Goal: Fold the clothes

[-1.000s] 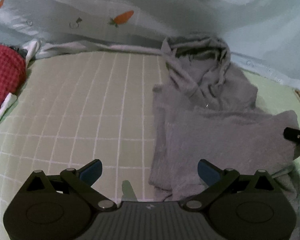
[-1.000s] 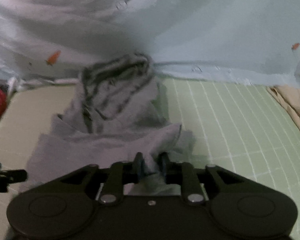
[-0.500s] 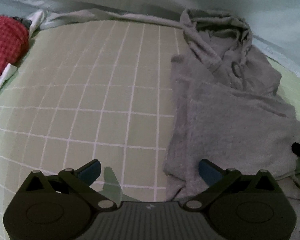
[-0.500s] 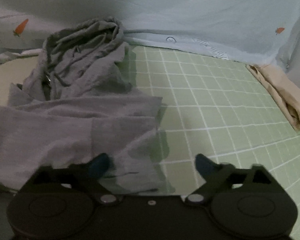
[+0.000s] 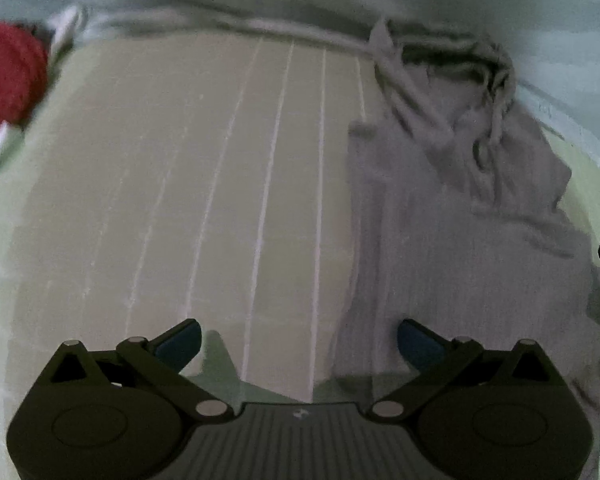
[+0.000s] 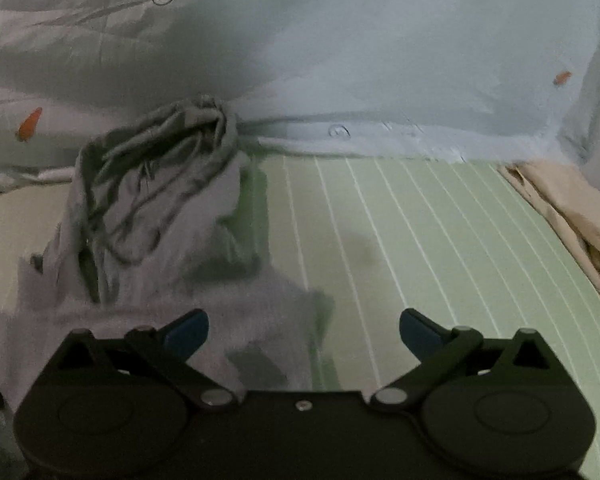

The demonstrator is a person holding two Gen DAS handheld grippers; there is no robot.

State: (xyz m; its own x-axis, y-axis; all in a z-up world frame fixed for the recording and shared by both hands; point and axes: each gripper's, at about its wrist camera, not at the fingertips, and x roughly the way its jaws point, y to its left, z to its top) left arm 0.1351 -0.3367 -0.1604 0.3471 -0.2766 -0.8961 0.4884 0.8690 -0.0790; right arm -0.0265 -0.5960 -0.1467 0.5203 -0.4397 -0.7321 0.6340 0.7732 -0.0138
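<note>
Lying under both tongs: hoodie (image 6: 148, 216)

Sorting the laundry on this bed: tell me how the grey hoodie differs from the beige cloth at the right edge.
The grey hoodie is grey and rumpled, its hood bunched up; the beige cloth is pale tan and lies in a neat folded strip. The hoodie sits mid-bed, the beige cloth at the edge. Both rest on the green checked sheet.

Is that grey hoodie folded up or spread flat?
Partly folded: the grey hoodie has its lower part doubled over, but its hood is bunched up.
</note>
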